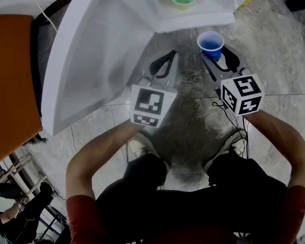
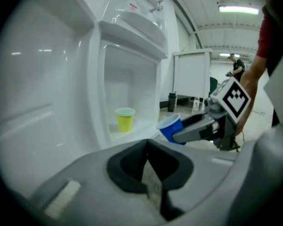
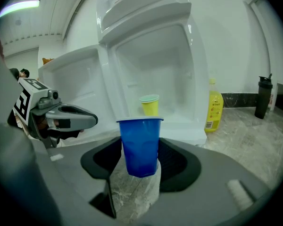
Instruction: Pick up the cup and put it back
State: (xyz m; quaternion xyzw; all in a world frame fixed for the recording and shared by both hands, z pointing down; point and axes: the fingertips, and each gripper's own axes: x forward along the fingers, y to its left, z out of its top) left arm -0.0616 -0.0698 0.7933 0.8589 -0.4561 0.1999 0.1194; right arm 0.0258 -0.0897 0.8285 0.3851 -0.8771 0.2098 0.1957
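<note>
Marble floor (image 1: 193, 111) by open white fridge (image 1: 91, 60): right tongs (image 1: 216, 55) clamp blue cup (image 1: 210, 43) upright, probably for return beside yellow cup (image 3: 150, 106); left tongs (image 1: 169, 57) closed, empty, clear.

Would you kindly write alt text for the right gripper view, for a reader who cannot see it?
The right gripper holds a blue cup upright between its jaws, above a marbled floor. Behind it stands an open white cabinet with a yellow cup inside; the left gripper shows at the left, a yellow bottle at the right.
</note>
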